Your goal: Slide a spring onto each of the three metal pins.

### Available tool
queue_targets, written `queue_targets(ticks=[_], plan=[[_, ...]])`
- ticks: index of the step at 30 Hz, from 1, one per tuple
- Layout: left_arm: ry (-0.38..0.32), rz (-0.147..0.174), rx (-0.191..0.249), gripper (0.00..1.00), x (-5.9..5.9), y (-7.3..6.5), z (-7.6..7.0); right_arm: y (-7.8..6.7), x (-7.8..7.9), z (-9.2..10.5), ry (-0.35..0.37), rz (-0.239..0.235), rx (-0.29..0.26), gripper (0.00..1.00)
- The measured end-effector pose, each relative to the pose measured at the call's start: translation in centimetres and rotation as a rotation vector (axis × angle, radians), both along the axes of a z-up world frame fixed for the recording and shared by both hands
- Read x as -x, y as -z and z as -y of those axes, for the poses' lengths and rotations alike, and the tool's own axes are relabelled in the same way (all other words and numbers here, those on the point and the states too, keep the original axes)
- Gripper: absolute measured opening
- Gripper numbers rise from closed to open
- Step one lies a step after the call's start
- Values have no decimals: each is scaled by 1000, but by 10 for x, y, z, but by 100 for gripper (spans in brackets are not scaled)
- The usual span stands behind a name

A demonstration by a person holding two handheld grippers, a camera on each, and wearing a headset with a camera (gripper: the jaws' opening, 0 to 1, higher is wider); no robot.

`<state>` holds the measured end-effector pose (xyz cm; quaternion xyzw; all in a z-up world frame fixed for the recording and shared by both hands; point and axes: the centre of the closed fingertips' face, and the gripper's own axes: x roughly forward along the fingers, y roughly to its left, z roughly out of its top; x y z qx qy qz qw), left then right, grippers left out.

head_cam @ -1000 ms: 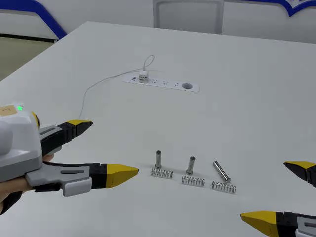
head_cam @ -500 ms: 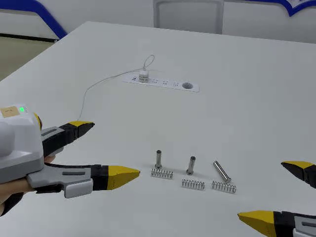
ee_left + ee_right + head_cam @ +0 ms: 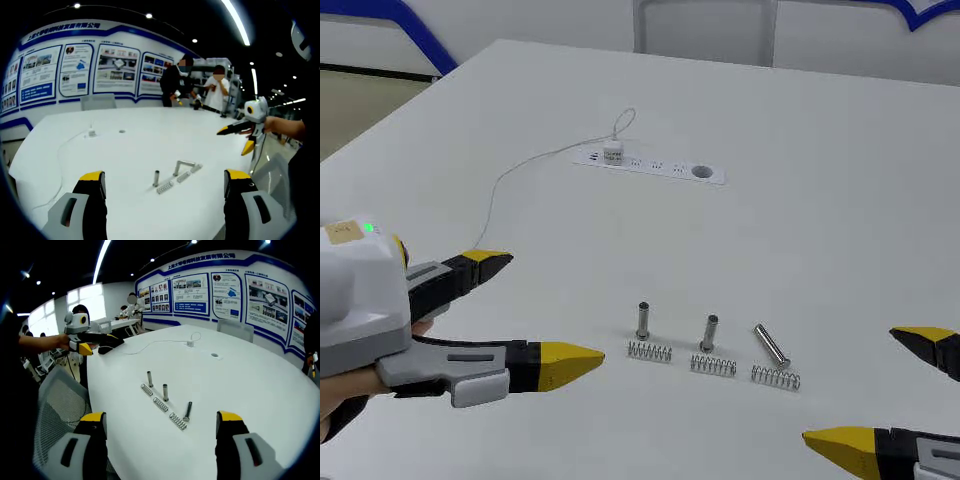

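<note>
One broad white desk (image 3: 820,200) carries everything, with a pale chair (image 3: 705,28) at its far edge. Beyond that edge the left gripper view takes in a wall of blue-framed display boards (image 3: 75,70) and two people (image 3: 200,82) standing (too small to say more). The right gripper view brings in a grey mesh chair (image 3: 57,402) just off the desk's edge.

The left claw (image 3: 555,305) is held in a hand (image 3: 338,388) over the near left of the desk. It is roughly level above the top, and its yellow-tipped jaws point right toward the pins, spread wide with nothing between them. The right claw (image 3: 848,385) sits over the near edge at the right, jaws pointing left, likewise spread wide and empty. Each gripper view catches the other claw held up in a hand across from it.

A white power strip (image 3: 650,167) lies flat toward the desk's middle, with a small plug (image 3: 613,152) in its left end. A thin cable (image 3: 520,172) trails from it toward the left edge.

Three metal pins (image 3: 710,332) sit in a row by the near edge, between the two claws. The left pin (image 3: 642,318) and the middle pin stand upright, while the right pin (image 3: 769,345) lies slanting on its side. Three springs (image 3: 713,366) lie flat just on the near side of the pins, one by each (none is on a pin).
</note>
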<state>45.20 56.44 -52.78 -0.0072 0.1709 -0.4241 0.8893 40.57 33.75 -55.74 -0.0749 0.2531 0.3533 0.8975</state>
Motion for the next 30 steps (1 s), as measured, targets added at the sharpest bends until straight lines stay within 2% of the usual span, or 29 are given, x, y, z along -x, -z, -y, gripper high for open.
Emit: queue_targets(ticks=[13, 30], plan=[[-8, -8, 30, 100, 0, 0, 1, 6, -7, 1, 9, -9, 4, 88], [-17, -40, 39, 100, -1, 15, 3, 13, -32, 3, 18, -18, 32, 77]])
